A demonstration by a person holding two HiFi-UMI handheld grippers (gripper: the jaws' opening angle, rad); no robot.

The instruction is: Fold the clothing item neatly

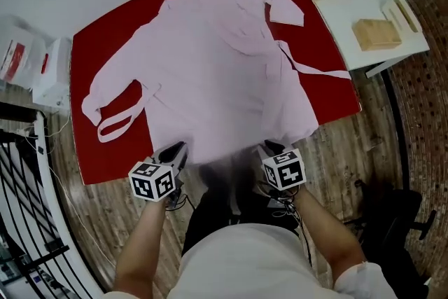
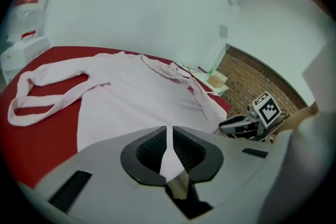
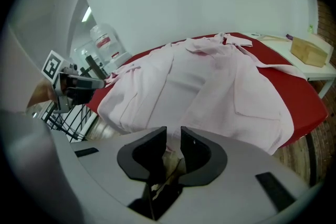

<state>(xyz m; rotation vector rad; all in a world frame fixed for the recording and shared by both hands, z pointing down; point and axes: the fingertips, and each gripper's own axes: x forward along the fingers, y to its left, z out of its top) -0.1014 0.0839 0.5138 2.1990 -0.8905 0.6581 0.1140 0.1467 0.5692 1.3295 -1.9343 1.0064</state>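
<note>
The pale pink long-sleeved cloth garment (image 1: 210, 59) lies spread on the red tabletop (image 1: 98, 45). Its long axis runs from the near hem to the far collar, straight away from both grippers. The left gripper (image 1: 175, 149) is clamped on the near hem. The right gripper (image 1: 271, 147) has its jaws slightly apart at the hem, not pinching it. The red labels on the white containers (image 1: 21, 56) at the left are too small to read.

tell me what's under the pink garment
The red table lies under it, showing bare around the pink garment. The near hem hangs past the table's front edge. Whether anything else lies beneath the cloth cannot be seen, because it covers that area.
</note>
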